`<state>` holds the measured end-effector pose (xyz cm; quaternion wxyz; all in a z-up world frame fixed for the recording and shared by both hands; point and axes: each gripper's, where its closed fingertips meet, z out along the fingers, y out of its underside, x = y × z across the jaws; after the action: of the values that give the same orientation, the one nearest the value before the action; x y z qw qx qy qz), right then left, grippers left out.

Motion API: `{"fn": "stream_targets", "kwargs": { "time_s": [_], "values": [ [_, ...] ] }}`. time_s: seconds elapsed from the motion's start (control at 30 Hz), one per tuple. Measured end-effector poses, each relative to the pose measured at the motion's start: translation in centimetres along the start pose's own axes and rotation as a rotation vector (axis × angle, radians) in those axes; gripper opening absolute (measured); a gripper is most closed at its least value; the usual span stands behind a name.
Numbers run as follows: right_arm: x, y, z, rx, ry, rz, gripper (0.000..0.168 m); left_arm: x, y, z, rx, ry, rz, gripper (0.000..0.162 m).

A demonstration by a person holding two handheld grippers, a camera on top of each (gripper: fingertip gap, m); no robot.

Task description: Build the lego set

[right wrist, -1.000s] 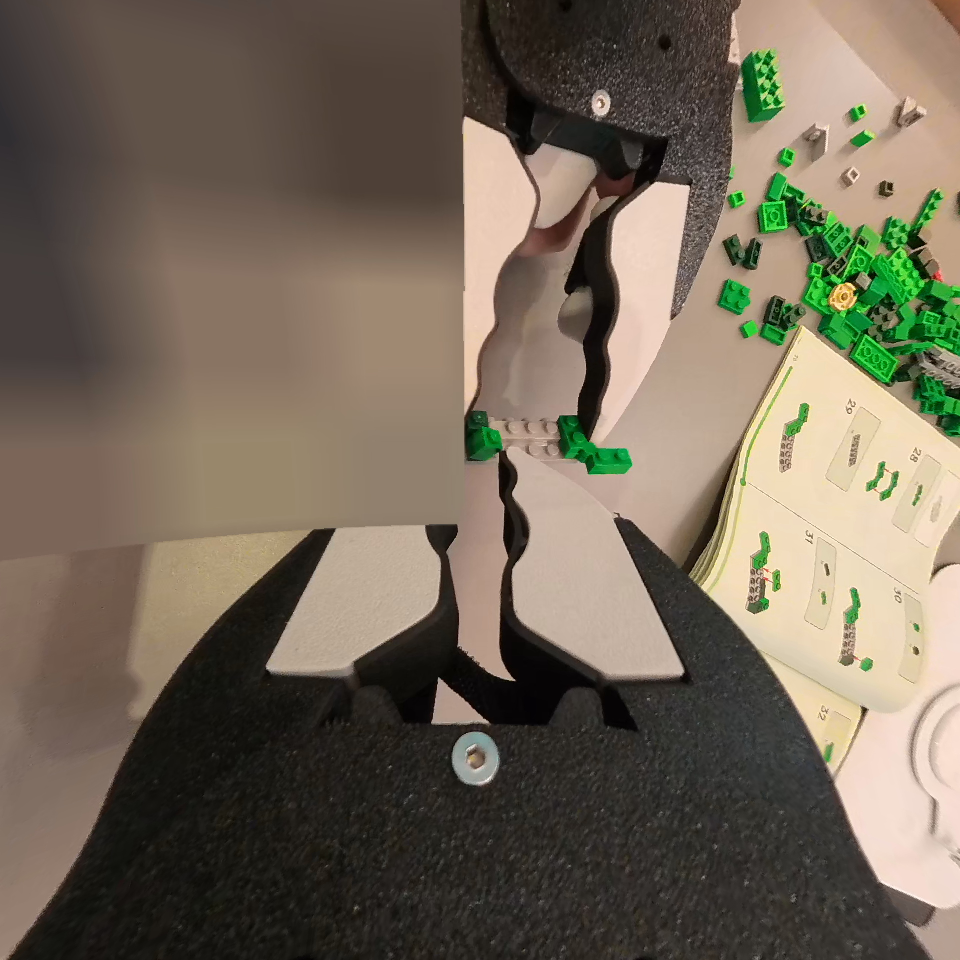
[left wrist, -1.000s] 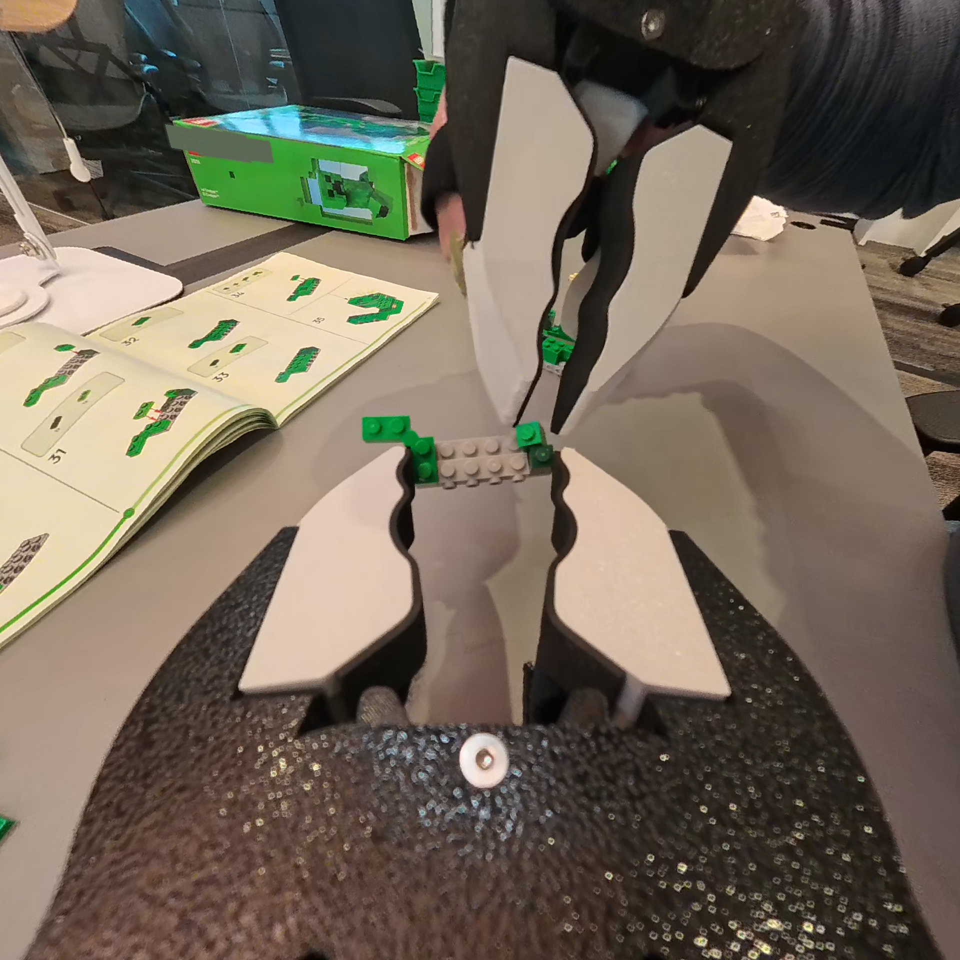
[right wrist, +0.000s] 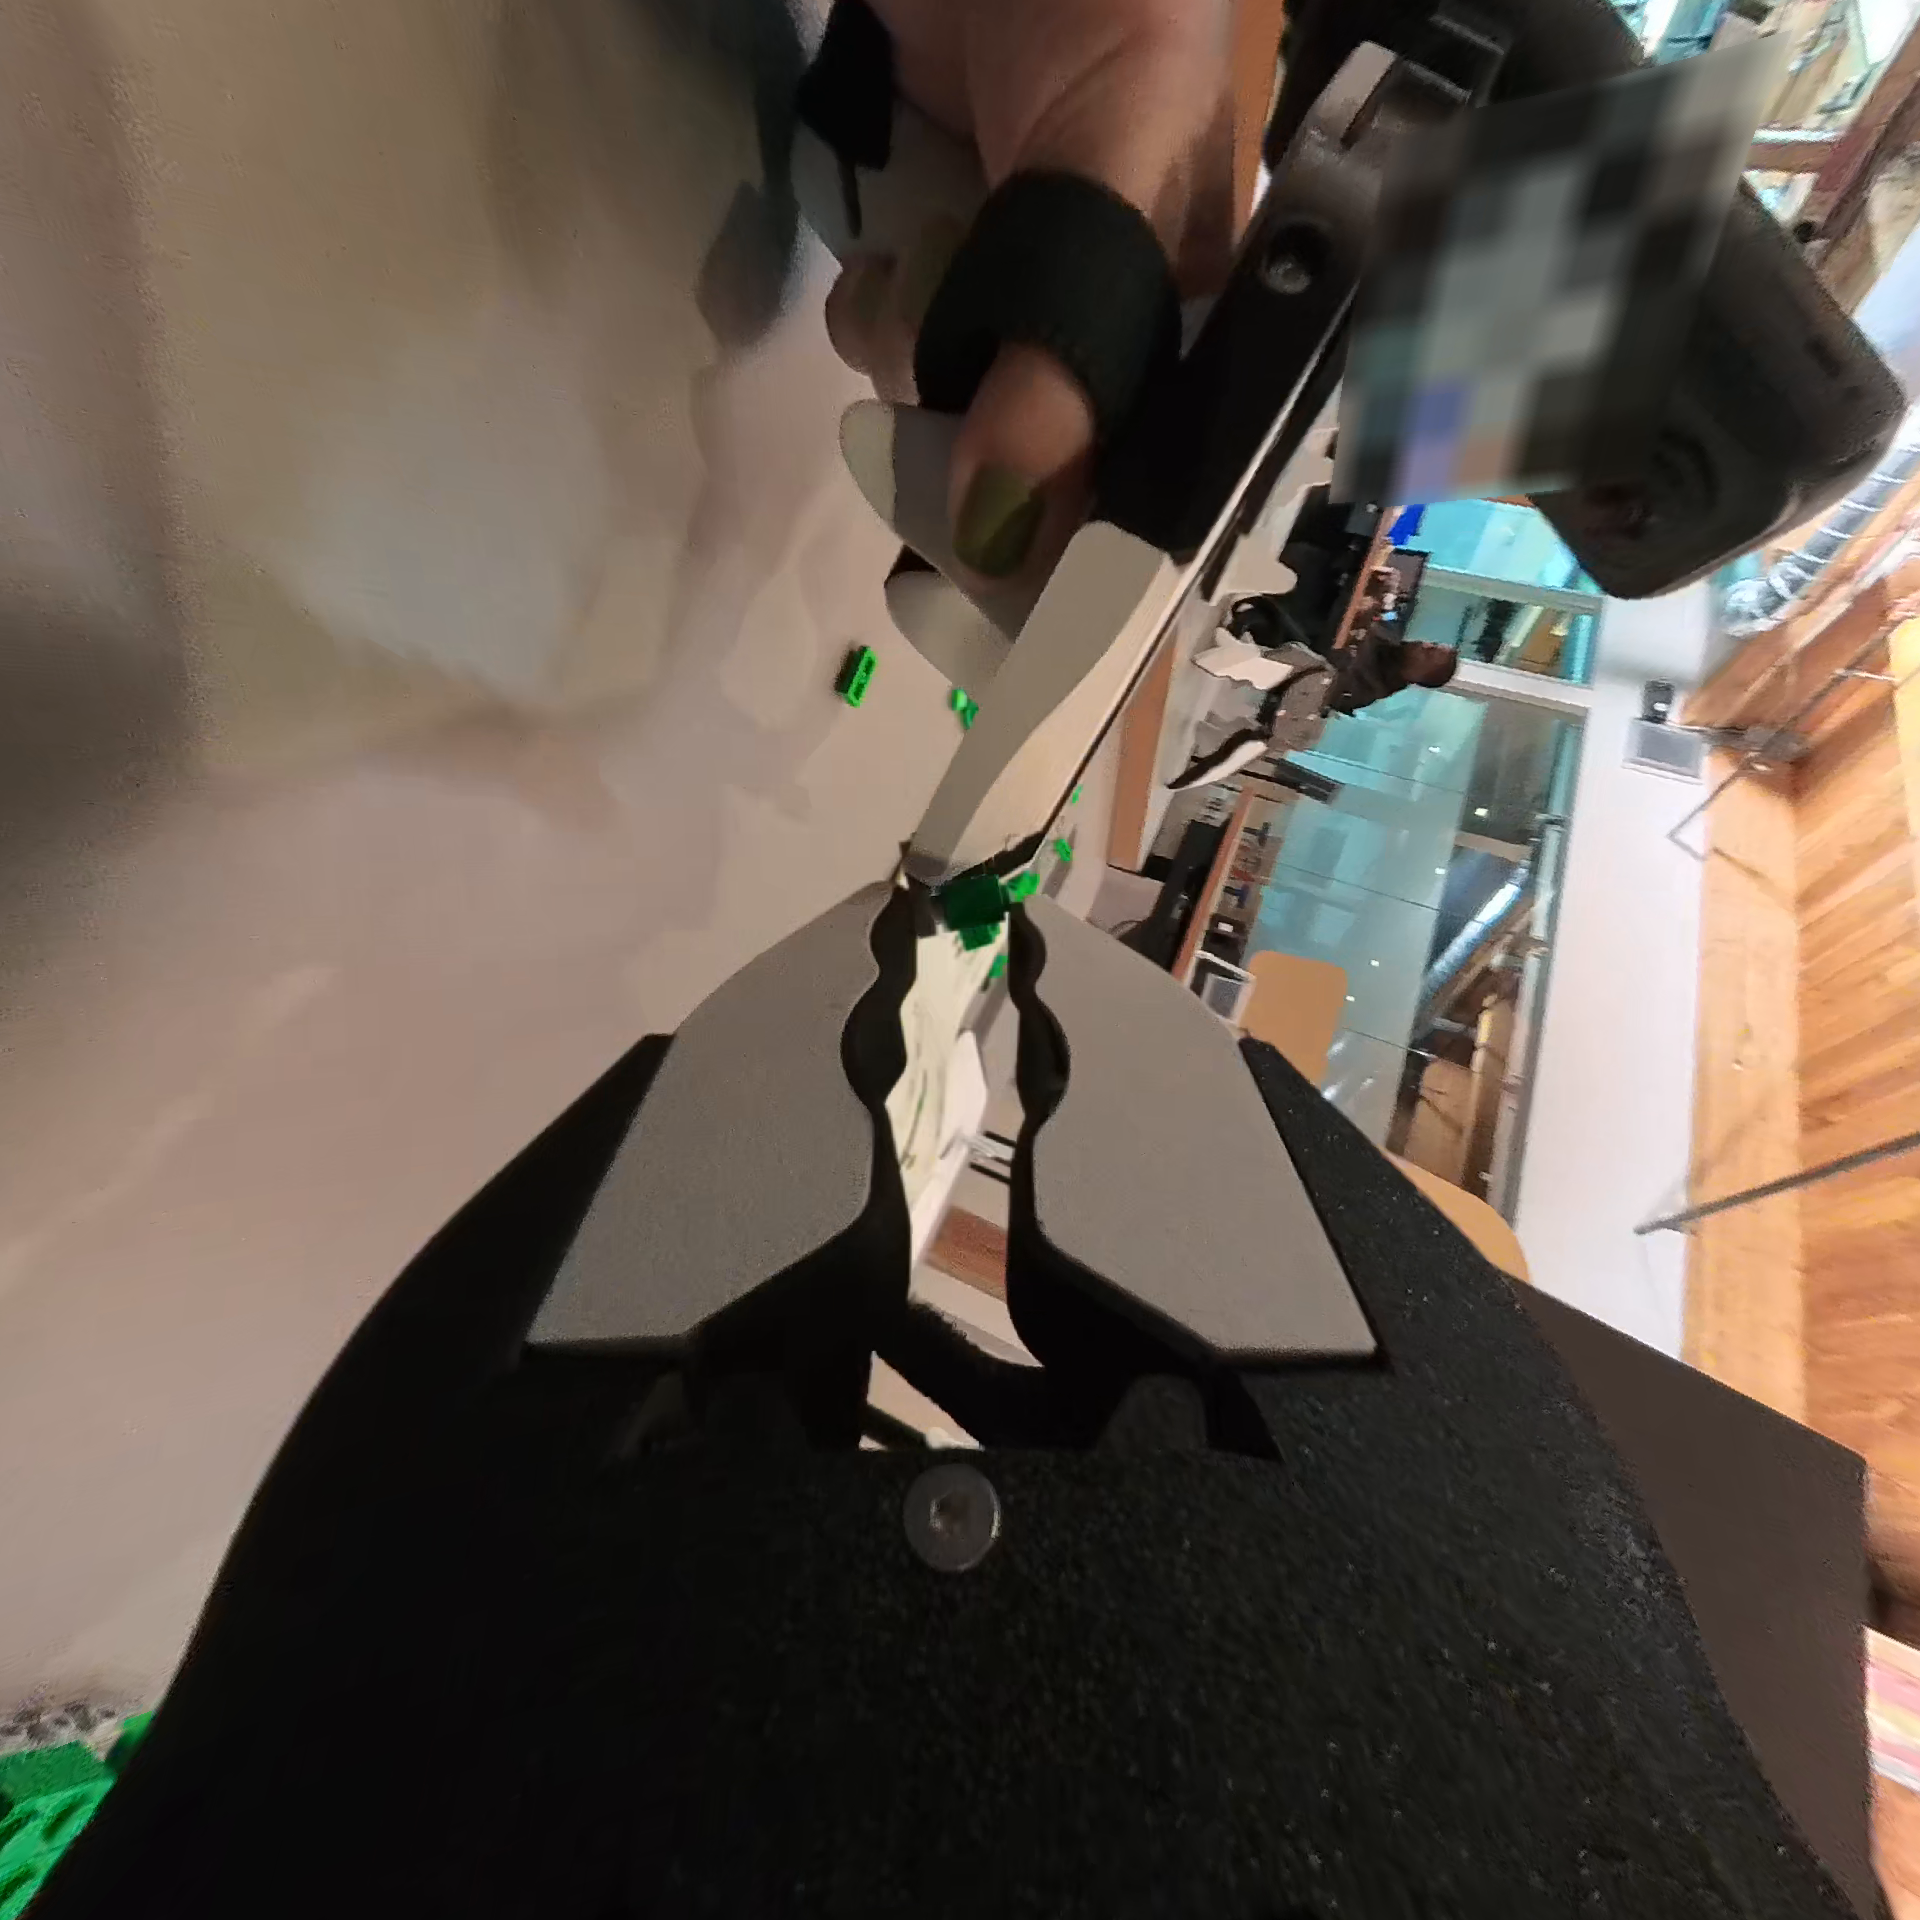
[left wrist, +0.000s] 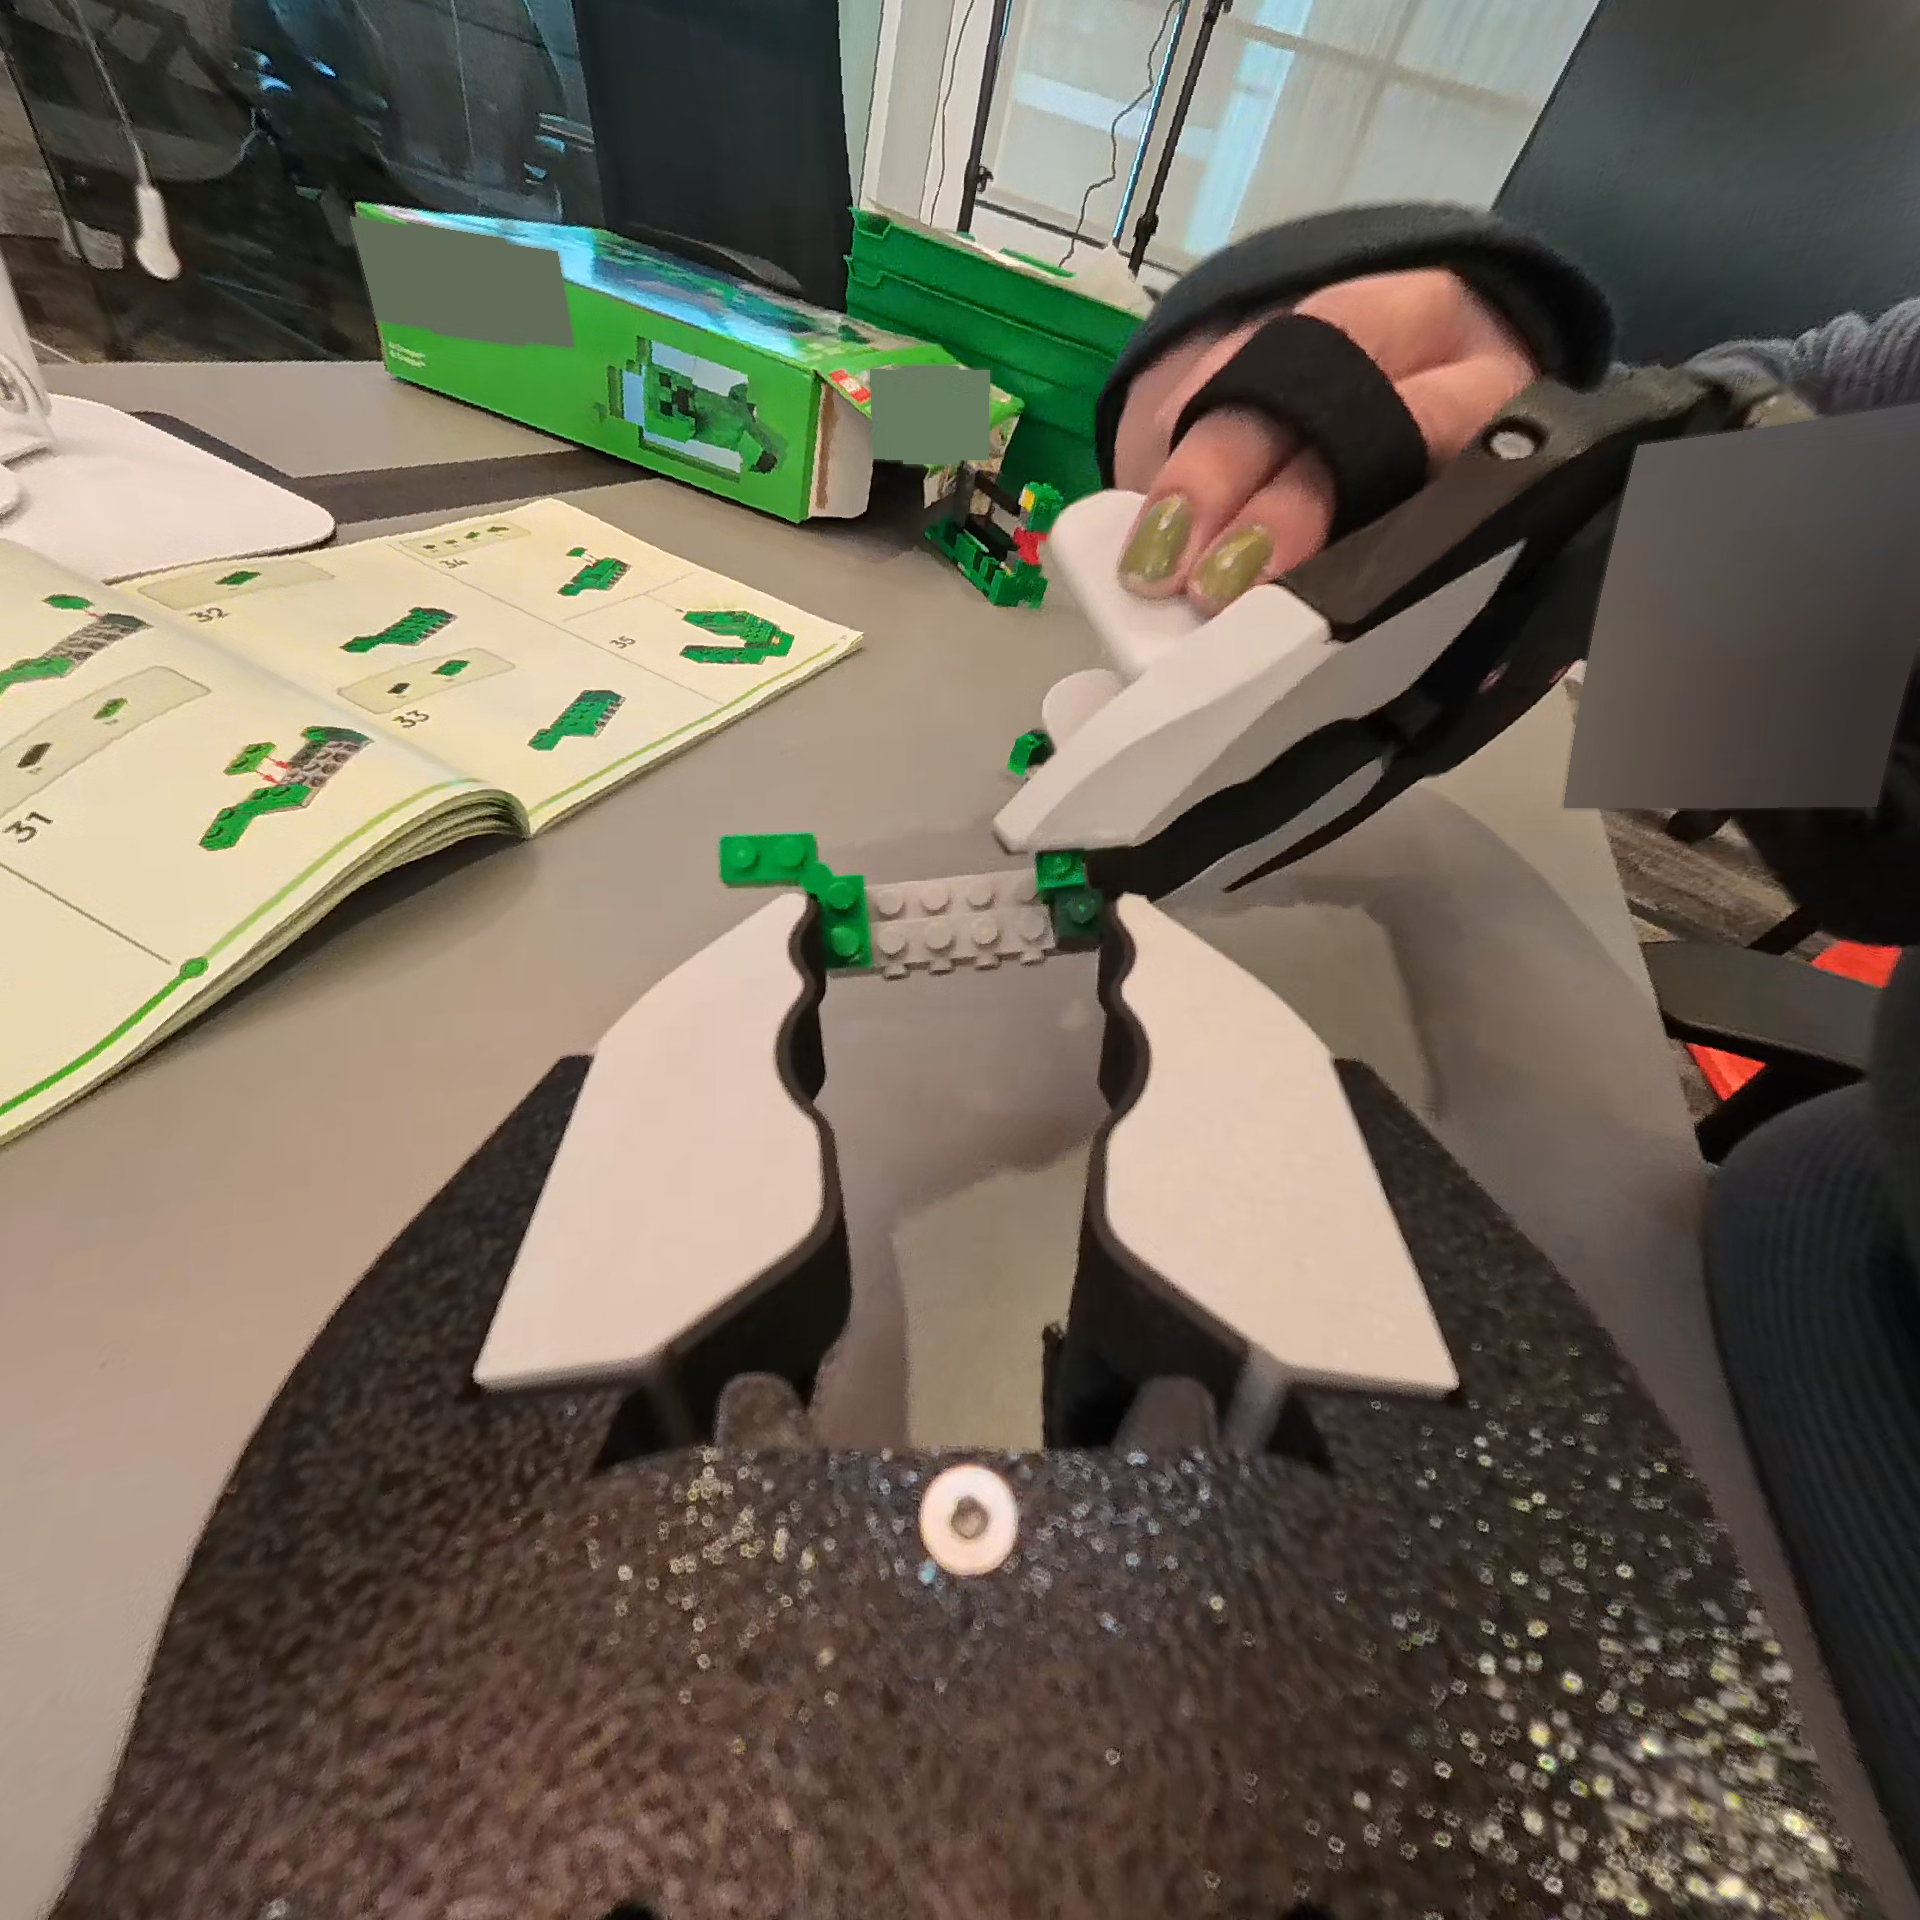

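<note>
A grey studded plate assembly (left wrist: pixel 956 920) has green bricks at both ends and a green plate (left wrist: pixel 769 860) sticking out at its left. My left gripper (left wrist: pixel 961 925) is shut on it across its length and holds it just above the grey table (left wrist: pixel 520 1039). My right gripper (left wrist: pixel 1060 868) comes in from the right, lying on its side, with its tips closed on the green brick (left wrist: pixel 1070 899) at the assembly's right end. In the right wrist view that green brick (right wrist: pixel 971 899) sits between my right gripper's tips (right wrist: pixel 966 904). The left gripper's finger (right wrist: pixel 1039 675) reaches down to it.
An open instruction booklet (left wrist: pixel 364 707) lies at the left, with a white lamp base (left wrist: pixel 156 488) behind it. A green set box (left wrist: pixel 644 384), green trays (left wrist: pixel 987 301) and a small built model (left wrist: pixel 997 551) stand at the back. A loose green brick (left wrist: pixel 1029 748) lies nearby.
My right gripper has swung from standing upright over the assembly to lying sideways at its right end. My left gripper still holds the assembly, and its view has tilted up.
</note>
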<state>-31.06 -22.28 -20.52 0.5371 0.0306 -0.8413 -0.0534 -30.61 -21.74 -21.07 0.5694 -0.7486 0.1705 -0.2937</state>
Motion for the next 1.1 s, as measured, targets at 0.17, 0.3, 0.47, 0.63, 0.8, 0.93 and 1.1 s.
{"fn": "stream_targets", "kwargs": {
  "time_s": [0.17,0.3,0.47,0.63,0.8,0.93,1.1],
  "values": [
    [0.2,0.1,-0.1,-0.025,0.06,-0.032,0.016,0.1,-0.2,0.0,0.017,0.003,-0.012,0.05],
    [0.5,0.1,-0.3,-0.045,0.139,-0.109,0.016,0.2,-0.5,-0.1,0.032,0.008,-0.019,0.05],
    [0.6,0.0,-0.4,-0.054,0.169,-0.132,0.015,0.2,-0.6,-0.2,0.038,0.006,-0.016,0.05],
    [0.2,0.1,-0.2,-0.063,0.154,-0.156,0.014,0.0,-0.2,-0.1,0.018,-0.007,-0.002,0.05],
    [-0.2,0.3,0.4,-0.055,0.111,-0.062,0.015,-0.5,0.3,0.0,-0.017,-0.04,0.002,0.05],
    [0.1,2.5,0.2,-0.103,0.078,0.213,0.024,-2.0,0.5,-0.7,-0.034,-0.119,-0.034,0.05],
    [-0.9,4.9,-0.2,-0.204,0.023,0.678,0.024,-5.0,4.1,-1.7,-0.329,-0.321,-0.061,0.05]
  ]
}}
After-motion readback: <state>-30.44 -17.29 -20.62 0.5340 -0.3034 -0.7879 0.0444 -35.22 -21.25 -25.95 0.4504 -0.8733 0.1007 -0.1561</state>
